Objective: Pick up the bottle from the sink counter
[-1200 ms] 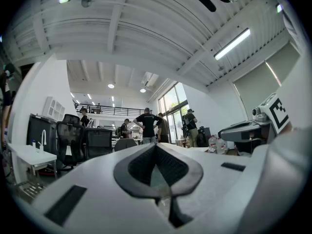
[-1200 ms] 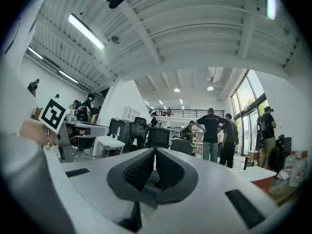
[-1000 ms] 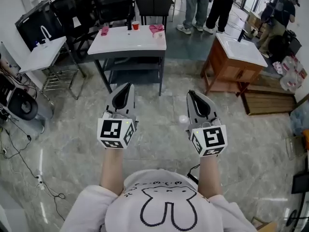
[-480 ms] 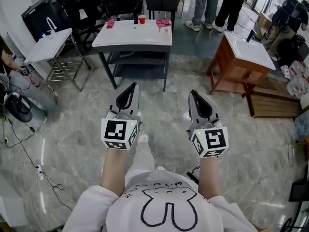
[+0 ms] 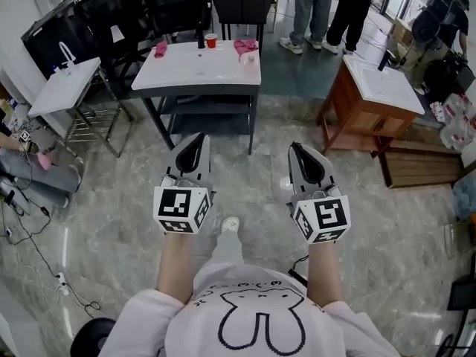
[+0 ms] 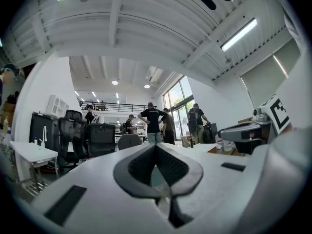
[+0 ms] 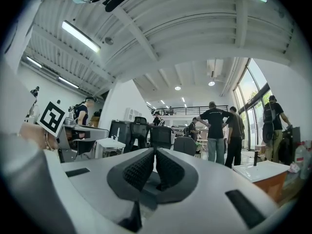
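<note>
Bottle (image 5: 199, 40), dark and slim, stood upright at the far edge of the white sink counter (image 5: 186, 71), just beside a red cup (image 5: 212, 40) on its right. 1 pink cloth (image 5: 161, 48) lay on the far left part of the counter and another pink cloth (image 5: 244, 45) on the far right part. Nothing touched the bottle.

Both grippers were held above the grey marble floor (image 5: 111, 222), on the near side of the counter and well apart from it. The left gripper (image 5: 198, 137) pointed toward the middle of the counter; its 2 jaws were pressed together with nothing between them. The right gripper (image 5: 296, 147) was in front of the counter's right corner, and its 2 jaws were also closed completely and held nothing.

Behind the counter stood a black chair (image 5: 239, 4), and further behind, to the right, stood 2 people (image 5: 301, 13). To the right of the counter was a wooden cabinet (image 5: 357, 106) with a white basin top, and to the left of the counter a small white table (image 5: 63, 84) with a tap
</note>
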Tool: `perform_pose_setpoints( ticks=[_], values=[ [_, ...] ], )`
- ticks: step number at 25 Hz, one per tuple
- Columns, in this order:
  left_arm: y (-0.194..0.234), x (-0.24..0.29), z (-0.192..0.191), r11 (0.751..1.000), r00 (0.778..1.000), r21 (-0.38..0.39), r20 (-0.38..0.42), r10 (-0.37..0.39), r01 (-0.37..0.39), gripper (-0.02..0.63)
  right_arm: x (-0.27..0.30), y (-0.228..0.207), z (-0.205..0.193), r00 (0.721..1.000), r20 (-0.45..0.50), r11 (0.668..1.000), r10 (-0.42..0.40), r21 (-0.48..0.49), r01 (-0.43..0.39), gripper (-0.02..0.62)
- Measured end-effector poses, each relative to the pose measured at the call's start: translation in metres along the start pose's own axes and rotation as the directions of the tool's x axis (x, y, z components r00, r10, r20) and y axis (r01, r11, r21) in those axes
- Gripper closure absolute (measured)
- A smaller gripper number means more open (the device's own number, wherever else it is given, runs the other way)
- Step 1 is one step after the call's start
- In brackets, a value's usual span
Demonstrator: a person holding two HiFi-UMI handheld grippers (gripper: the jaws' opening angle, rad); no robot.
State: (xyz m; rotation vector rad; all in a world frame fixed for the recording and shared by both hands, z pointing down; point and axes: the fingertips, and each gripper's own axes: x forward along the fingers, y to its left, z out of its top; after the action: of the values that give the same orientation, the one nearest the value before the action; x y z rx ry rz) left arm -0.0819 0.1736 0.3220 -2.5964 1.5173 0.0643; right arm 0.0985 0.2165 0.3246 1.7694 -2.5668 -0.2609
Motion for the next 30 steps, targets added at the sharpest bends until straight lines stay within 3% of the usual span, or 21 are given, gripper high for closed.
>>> perform_pose_setpoints(
  ticks=[10, 18, 26, 27, 30],
  values=[
    [0.069, 0.107, -0.016, 1.000, 1.000, -0.013, -0.013, -0.006, 0.006, 0.597, 0.117, -0.038, -0.016, 1.000, -0.024, 1.000, -0.003, -0.011, 0.002, 0.559],
    [0.112, 0.201, -0.035, 0.998, 0.997, -0.032, -0.045, -0.063, 0.062, 0.597, 0.203, -0.071, -0.034, 0.997, -0.067, 0.999, -0.037, 0.007, 0.037, 0.558],
    [0.149, 0.254, -0.052, 0.994, 0.994, -0.053, -0.049, -0.097, 0.095, 0.597, 0.263, -0.078, -0.043, 0.998, -0.042, 0.998, -0.037, 0.045, 0.039, 0.555],
    [0.152, 0.258, -0.054, 0.994, 0.994, -0.057, -0.050, -0.100, 0.097, 0.597, 0.268, -0.078, -0.045, 0.998, -0.043, 0.998, -0.035, 0.051, 0.037, 0.538],
    [0.159, 0.265, -0.060, 0.993, 0.993, -0.070, -0.054, -0.102, 0.098, 0.597, 0.281, -0.080, -0.050, 0.998, -0.054, 0.997, -0.031, 0.066, 0.034, 0.390]
  ],
)
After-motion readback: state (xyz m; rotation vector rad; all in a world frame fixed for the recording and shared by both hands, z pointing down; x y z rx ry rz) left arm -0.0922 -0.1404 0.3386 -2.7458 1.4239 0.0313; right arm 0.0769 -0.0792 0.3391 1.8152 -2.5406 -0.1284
